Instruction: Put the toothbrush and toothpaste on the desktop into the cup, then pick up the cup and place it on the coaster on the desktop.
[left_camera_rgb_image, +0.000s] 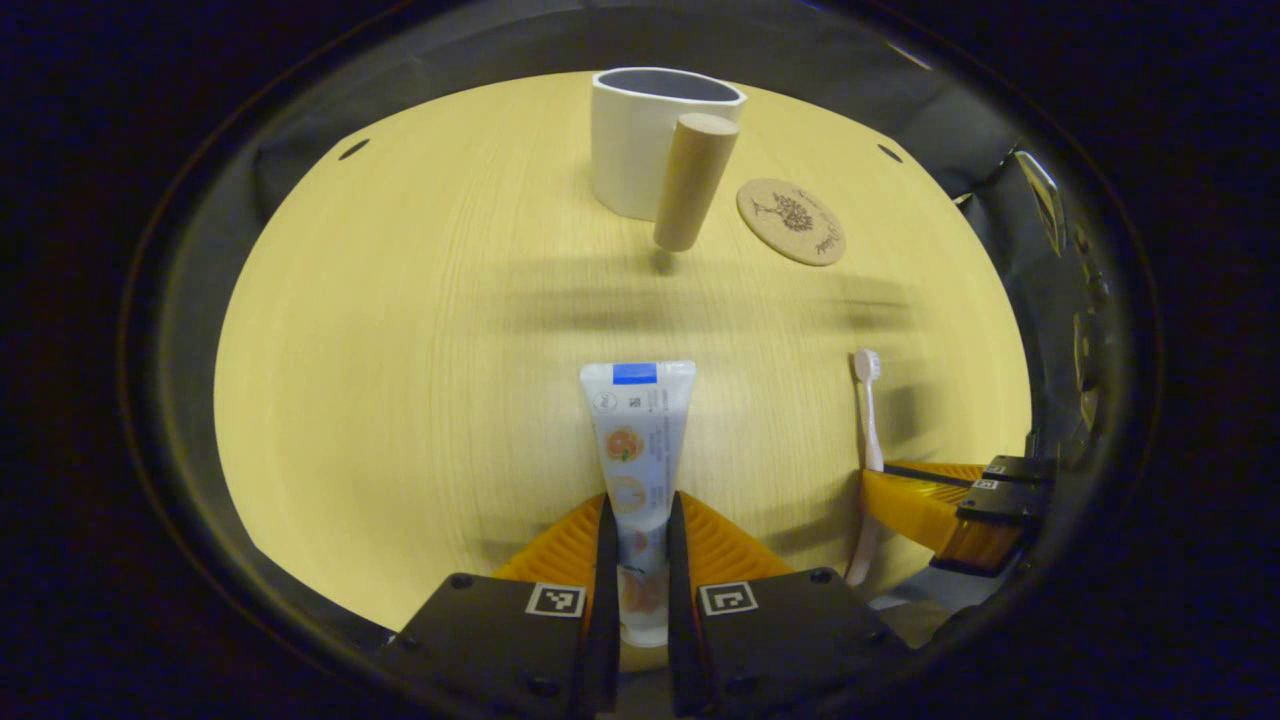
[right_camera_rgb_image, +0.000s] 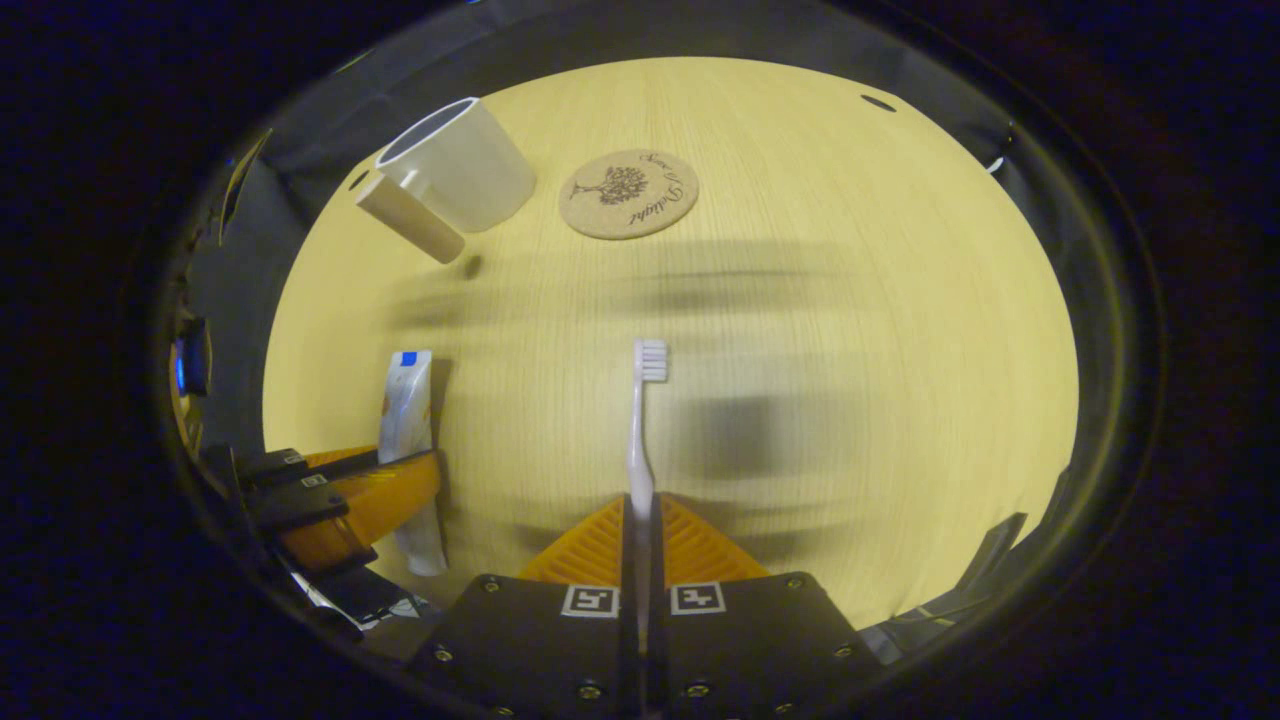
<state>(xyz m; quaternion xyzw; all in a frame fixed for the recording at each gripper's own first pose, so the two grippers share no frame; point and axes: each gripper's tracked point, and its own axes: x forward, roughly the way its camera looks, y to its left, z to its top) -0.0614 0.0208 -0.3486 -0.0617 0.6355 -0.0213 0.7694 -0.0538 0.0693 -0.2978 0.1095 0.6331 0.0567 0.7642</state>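
Nearest, the left claw (left_camera_rgb_image: 637, 560) is clenched on the toothpaste (left_camera_rgb_image: 637, 440) near its cap end; the soft, light tube may buckle if squeezed hard. To its right, the right claw (right_camera_rgb_image: 640, 540) grips the toothbrush (right_camera_rgb_image: 641, 430) by its stiff, slim handle. Both hover over the counter (left_camera_rgb_image: 400, 350); cup (left_camera_rgb_image: 640, 135) and coaster (left_camera_rgb_image: 791, 221) wait beyond.

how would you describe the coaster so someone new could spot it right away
Start at the pale wooden desktop and look to its far side, where a white cup with a wooden cylinder handle stands. The coaster lies flat just beside that cup. It is the only round cork disc, printed with a dark tree.
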